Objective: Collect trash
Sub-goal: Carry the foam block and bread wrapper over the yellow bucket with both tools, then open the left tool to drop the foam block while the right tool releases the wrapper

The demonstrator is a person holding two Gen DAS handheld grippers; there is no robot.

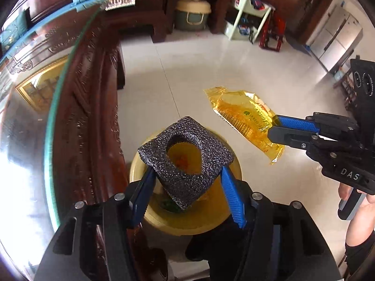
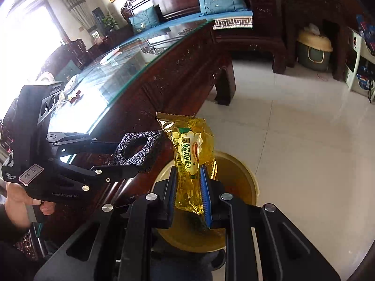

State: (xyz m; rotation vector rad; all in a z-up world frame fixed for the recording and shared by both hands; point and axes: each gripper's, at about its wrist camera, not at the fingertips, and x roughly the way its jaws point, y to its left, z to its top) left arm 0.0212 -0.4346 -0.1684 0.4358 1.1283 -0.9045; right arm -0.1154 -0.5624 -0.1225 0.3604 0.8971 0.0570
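Crinkled yellow wrapper (image 2: 191, 161) pinched in right tool (image 2: 187, 187), green label

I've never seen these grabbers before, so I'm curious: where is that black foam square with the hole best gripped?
By two opposite outer edges, as the left gripper holds the black foam square now. The flat sides give the pads parallel faces, and the frame around the hole looks thin and soft. Coming from below one corner keeps the piece over the yellow bin.

A home living room: carved wooden sofa (image 2: 187, 4), glass-topped table (image 2: 131, 70).
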